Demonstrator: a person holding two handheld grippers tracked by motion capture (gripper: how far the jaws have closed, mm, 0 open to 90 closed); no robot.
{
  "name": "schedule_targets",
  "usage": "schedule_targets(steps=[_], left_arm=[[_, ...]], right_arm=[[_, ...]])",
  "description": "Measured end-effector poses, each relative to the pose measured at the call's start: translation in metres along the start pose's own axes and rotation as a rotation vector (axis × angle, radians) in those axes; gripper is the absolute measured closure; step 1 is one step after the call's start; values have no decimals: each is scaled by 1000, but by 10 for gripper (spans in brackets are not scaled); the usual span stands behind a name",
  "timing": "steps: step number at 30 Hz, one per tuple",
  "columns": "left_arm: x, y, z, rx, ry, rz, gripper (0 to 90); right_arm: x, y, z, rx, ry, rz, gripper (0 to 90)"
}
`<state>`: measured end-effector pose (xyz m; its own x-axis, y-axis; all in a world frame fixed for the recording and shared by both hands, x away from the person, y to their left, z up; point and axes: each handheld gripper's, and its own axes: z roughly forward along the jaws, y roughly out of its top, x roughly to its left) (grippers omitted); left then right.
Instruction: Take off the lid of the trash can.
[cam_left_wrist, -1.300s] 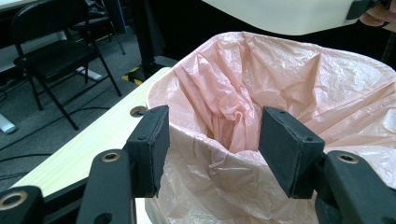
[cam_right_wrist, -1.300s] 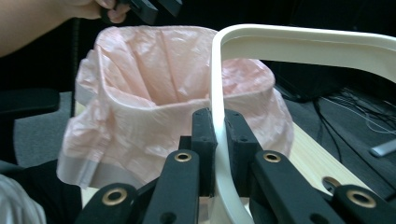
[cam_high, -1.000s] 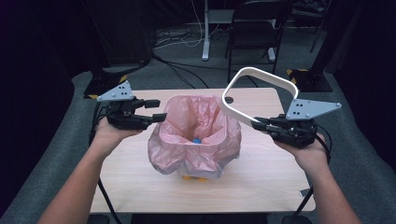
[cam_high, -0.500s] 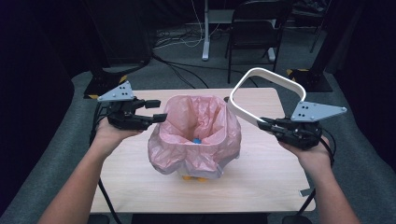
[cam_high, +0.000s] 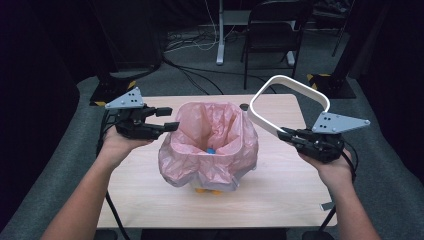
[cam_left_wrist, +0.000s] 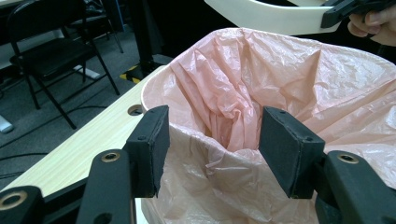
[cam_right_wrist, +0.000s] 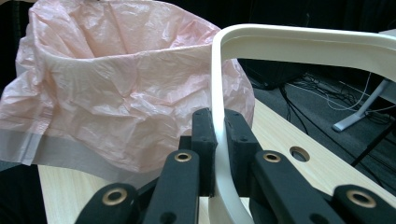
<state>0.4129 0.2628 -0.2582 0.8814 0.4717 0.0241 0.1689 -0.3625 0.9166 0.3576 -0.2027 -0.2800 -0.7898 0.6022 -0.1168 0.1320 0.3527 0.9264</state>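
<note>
A pink plastic bag lines a small bin in the middle of the wooden table, its mouth wide open. A small blue item lies inside it. My right gripper is shut on the near edge of a white rounded-rectangular ring, which it holds tilted in the air to the right of the bag. In the right gripper view the pads clamp the ring, with the bag beyond. My left gripper stands open at the bag's left rim; its jaws frame the bag's edge without touching it.
A bit of orange bin shows under the bag. The table has a round hole near its far edge. A black chair, stand legs and cables are on the grey floor behind the table.
My right gripper has carried the white ring a little to the right, away from the bag. The left gripper and the bag have not moved.
</note>
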Motion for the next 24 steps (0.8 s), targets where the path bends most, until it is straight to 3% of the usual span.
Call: schedule_targets(steps=[24], left_arm=[[-1,-1,3,5,-6,-2,428]], right_arm=[[1,-37,18,9,-70,43,837]])
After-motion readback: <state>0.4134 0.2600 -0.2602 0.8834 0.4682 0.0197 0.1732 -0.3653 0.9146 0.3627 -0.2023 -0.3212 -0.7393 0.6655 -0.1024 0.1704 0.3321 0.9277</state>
